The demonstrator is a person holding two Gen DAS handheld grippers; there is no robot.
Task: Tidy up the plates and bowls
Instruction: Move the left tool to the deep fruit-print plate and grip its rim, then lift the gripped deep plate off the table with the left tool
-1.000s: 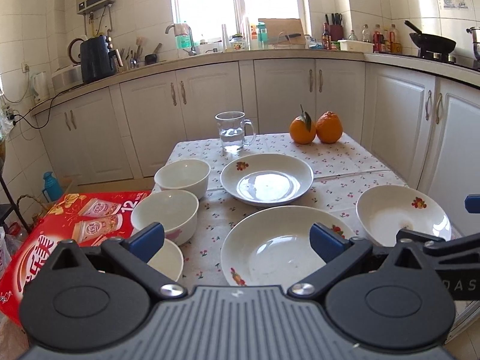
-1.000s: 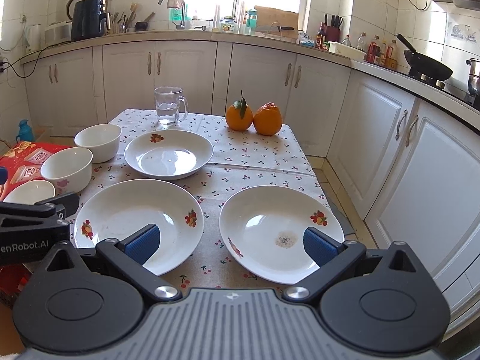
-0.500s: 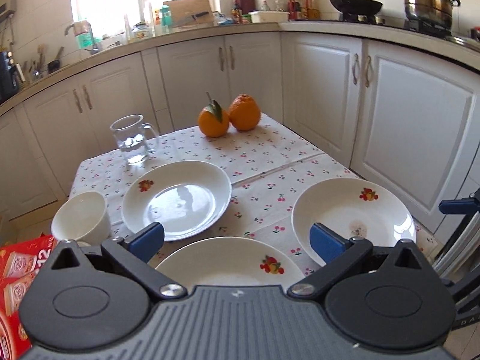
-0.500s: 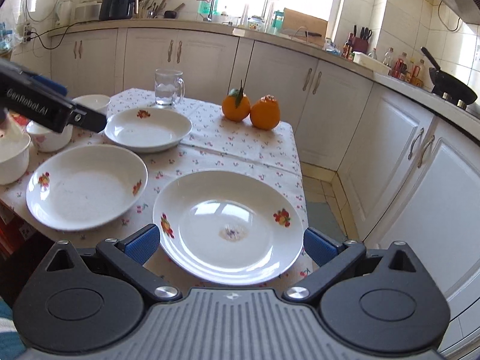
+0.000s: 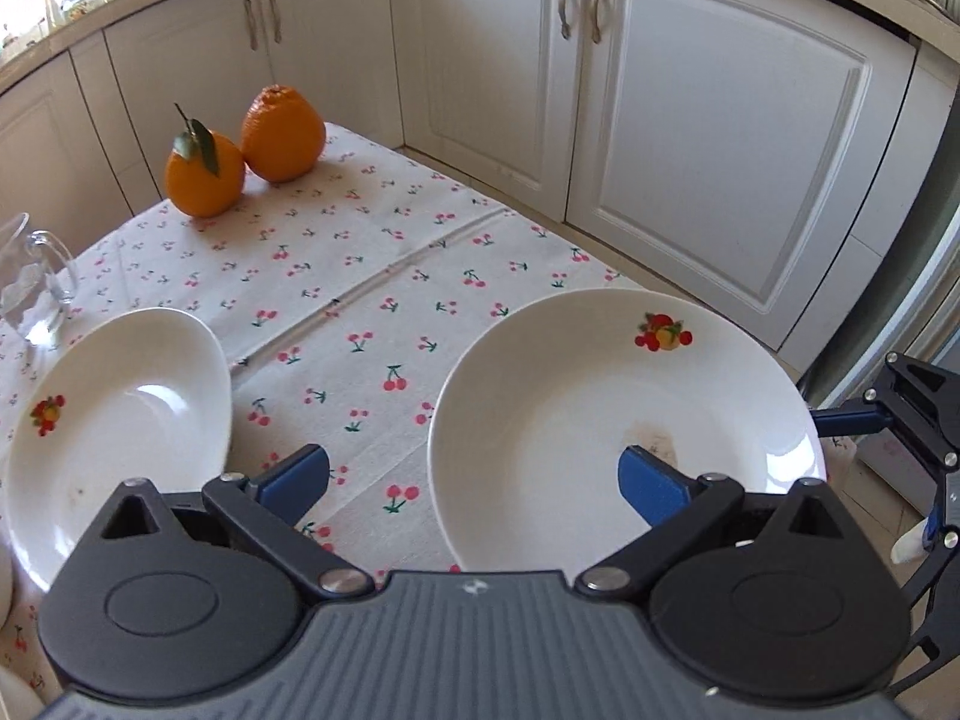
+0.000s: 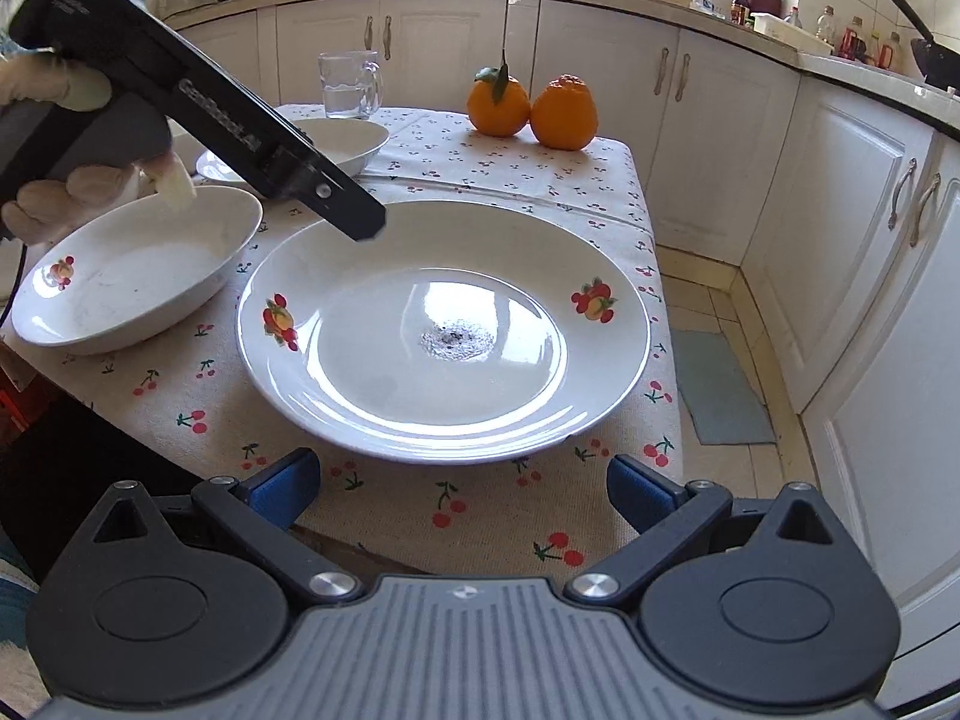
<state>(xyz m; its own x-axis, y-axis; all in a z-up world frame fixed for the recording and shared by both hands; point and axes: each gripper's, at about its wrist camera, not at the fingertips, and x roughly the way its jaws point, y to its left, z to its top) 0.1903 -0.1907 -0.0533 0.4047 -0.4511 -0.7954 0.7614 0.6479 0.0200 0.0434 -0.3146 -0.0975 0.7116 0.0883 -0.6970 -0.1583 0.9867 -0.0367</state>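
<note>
A white plate with fruit prints [image 6: 444, 330] lies on the cherry-print cloth at the table's near right corner. My right gripper [image 6: 462, 486] is open just in front of its near rim, with only cloth between the fingers. My left gripper [image 5: 474, 480] hangs over the same plate [image 5: 600, 408]. Its jaws are wide and closing, astride the plate's left rim, and the pads do not touch it. In the right wrist view it reaches in from the upper left, its fingertip [image 6: 363, 225] above the far-left rim. A second fruit-print plate [image 5: 114, 420] sits to the left.
A third plate [image 6: 354, 138] lies behind the second plate [image 6: 132, 276]. Two oranges [image 6: 531, 102] and a glass mug [image 6: 348, 84] stand at the table's far end. White cabinets [image 5: 690, 150] run close along the right side, past the table's edge [image 6: 654, 276].
My left gripper swung right and down from the left-hand dishes to the right plate. My right gripper sank and closed in on that plate's near rim.
</note>
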